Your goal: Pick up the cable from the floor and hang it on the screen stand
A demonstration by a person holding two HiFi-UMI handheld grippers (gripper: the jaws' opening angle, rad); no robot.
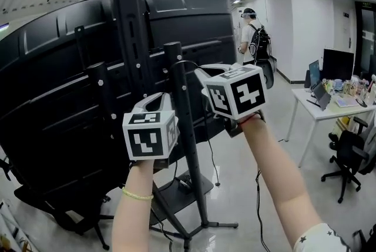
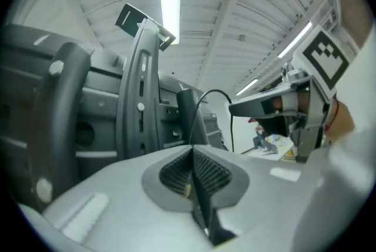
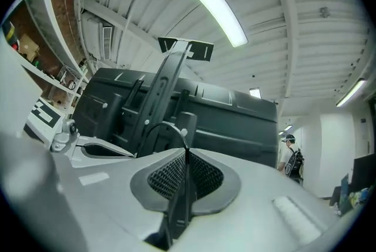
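Note:
The screen stand [image 1: 183, 127] holds a large black screen [image 1: 53, 98], seen from its back. A thin black cable [image 2: 212, 91] arcs up from the shut jaws of my left gripper [image 2: 192, 148] beside the stand's upright post [image 2: 187, 113]. The same cable [image 3: 160, 126] curves out of my right gripper [image 3: 187, 151], also shut on it. In the head view both grippers are raised against the stand: the left gripper [image 1: 157, 103] just left of the post, the right gripper [image 1: 218, 73] just right of it. A cable loop [image 1: 189, 62] shows between them near the post's top.
The stand's feet [image 1: 202, 224] spread over the shiny floor, with loose cables [image 1: 257, 192] hanging below my right arm. A person with a backpack [image 1: 254, 39] stands in the corridor. A white desk [image 1: 320, 110] and office chair [image 1: 346, 157] are at the right.

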